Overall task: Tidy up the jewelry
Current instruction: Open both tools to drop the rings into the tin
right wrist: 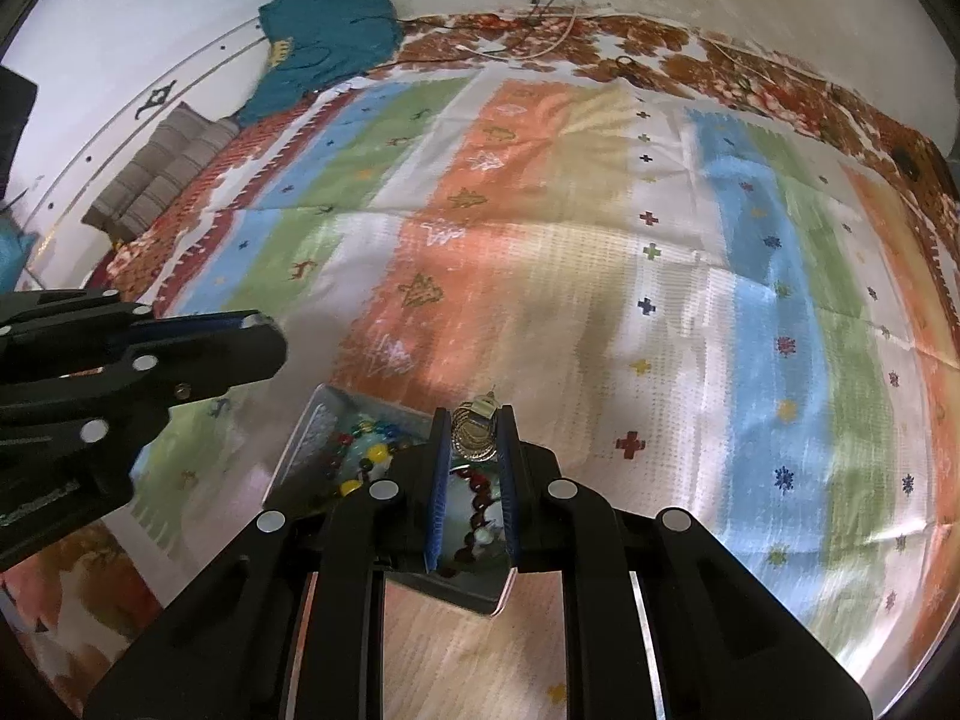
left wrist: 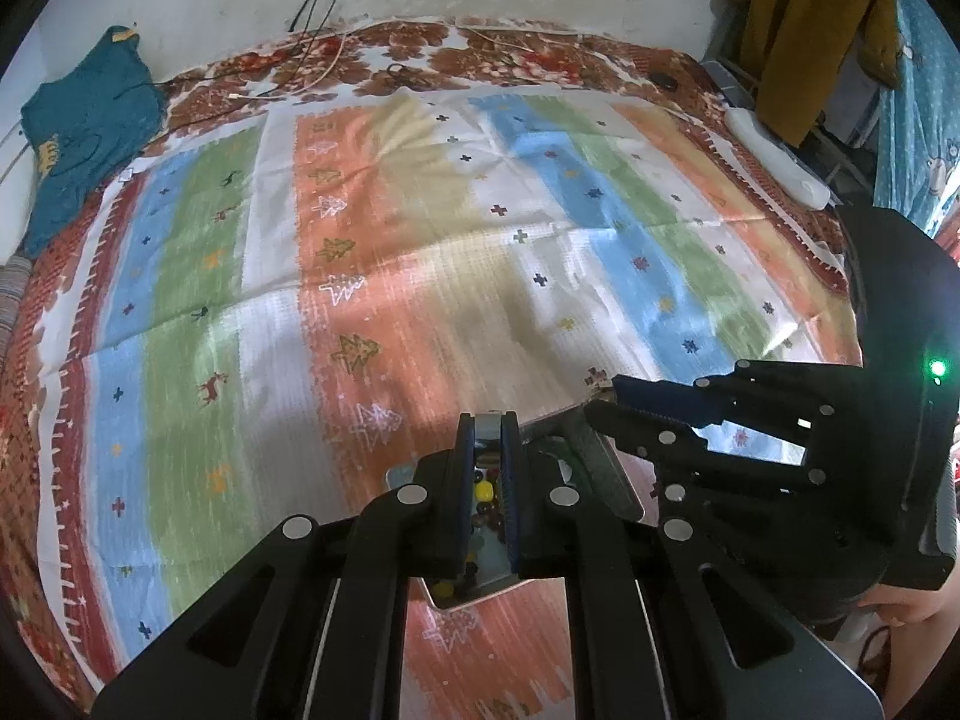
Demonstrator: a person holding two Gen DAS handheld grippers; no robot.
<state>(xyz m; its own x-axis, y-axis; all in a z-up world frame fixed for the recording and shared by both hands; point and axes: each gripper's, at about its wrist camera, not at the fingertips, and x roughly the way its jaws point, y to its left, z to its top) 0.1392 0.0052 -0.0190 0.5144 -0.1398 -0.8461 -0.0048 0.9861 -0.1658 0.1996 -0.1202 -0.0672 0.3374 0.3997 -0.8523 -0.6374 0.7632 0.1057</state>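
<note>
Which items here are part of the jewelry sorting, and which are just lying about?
Job:
- shallow metal tray with coloured bead strings
- gold bangles pinched in the right gripper
- left gripper, shut, over the tray

Lying about:
- teal garment
- mustard cloth
- cables
- striped tablecloth

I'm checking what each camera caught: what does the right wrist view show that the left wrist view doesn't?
Only the right wrist view: gold bangles clamped in the right tongs, and a striped cushion. Only the left wrist view: a mustard garment and a green light. Both: the metal tray of beads, the striped cloth, a teal garment.
</note>
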